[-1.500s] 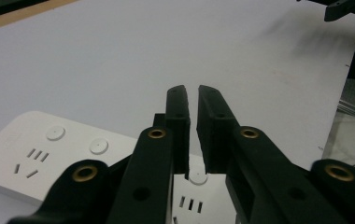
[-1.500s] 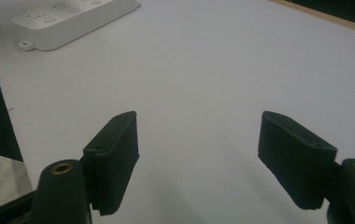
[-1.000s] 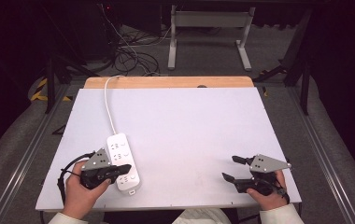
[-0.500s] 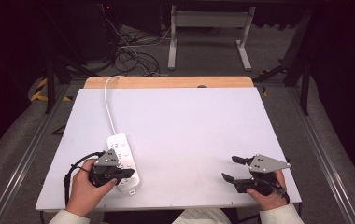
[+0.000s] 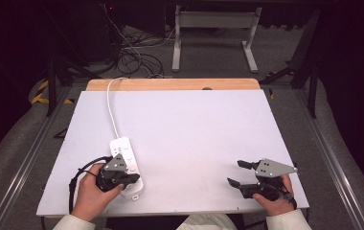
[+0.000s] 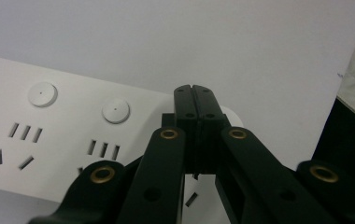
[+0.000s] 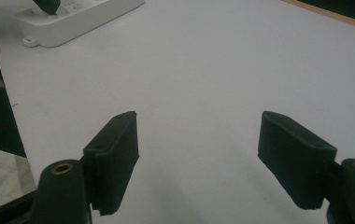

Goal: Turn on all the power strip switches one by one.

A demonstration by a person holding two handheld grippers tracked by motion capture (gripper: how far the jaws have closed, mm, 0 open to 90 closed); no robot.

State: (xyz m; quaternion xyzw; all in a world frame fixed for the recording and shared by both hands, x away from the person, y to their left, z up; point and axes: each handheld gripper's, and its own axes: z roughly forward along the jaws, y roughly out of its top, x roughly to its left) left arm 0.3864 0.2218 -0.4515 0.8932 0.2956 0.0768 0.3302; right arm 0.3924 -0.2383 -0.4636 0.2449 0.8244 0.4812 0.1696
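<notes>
You have the power strip (image 5: 128,165) lying on the table (image 5: 194,134) at your ten o'clock, with the left gripper (image 5: 133,178) over its near end and the right gripper (image 5: 235,173) at two o'clock.

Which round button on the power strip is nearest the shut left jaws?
The button just left of the left gripper tips in the left gripper view, above the nearest socket slots on the power strip. The other full button sits farther left.
</notes>
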